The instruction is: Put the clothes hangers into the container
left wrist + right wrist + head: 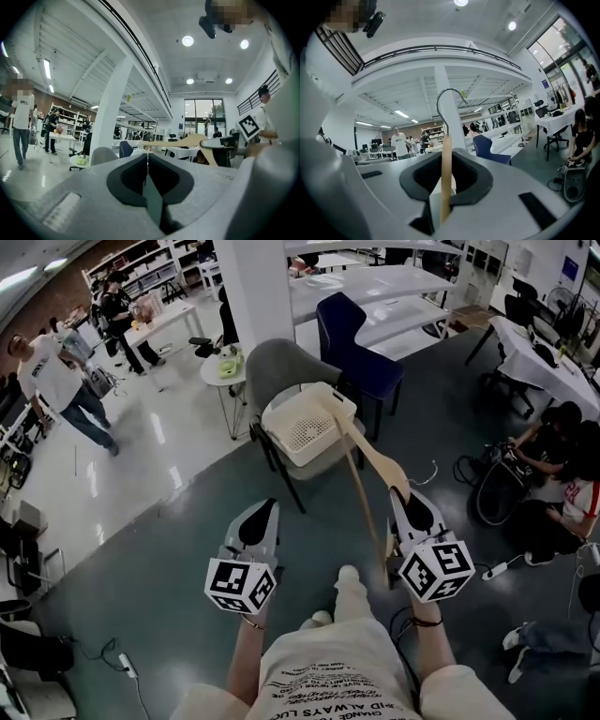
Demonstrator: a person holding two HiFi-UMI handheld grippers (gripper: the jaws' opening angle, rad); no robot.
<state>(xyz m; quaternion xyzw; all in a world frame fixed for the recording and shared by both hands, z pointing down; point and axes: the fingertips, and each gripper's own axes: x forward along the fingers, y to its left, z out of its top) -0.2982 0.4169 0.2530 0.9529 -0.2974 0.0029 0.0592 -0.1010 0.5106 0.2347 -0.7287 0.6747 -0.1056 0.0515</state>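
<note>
hanger: a wooden clothes hanger is sticking up out of the right tongs, its far end pointing at the container; whether it is touching the rim i cannot tell
right tongs: closing tight on the hanger's thin wooden edge, with the metal hook rising above
left tongs: pressing together on nothing, hanging beside the right
container: a cream perforated bin sitting on a grey chair, mouth facing up
handling: probably light, stiff and smooth; likely swivelling in a narrow pinch, so gripping flat across the wood near the hook is looking steadier
edges: hook and long arms are risking a snag on the bin's rim or the chair back
room: open floor is lying ahead; blue chair is standing just behind
</note>
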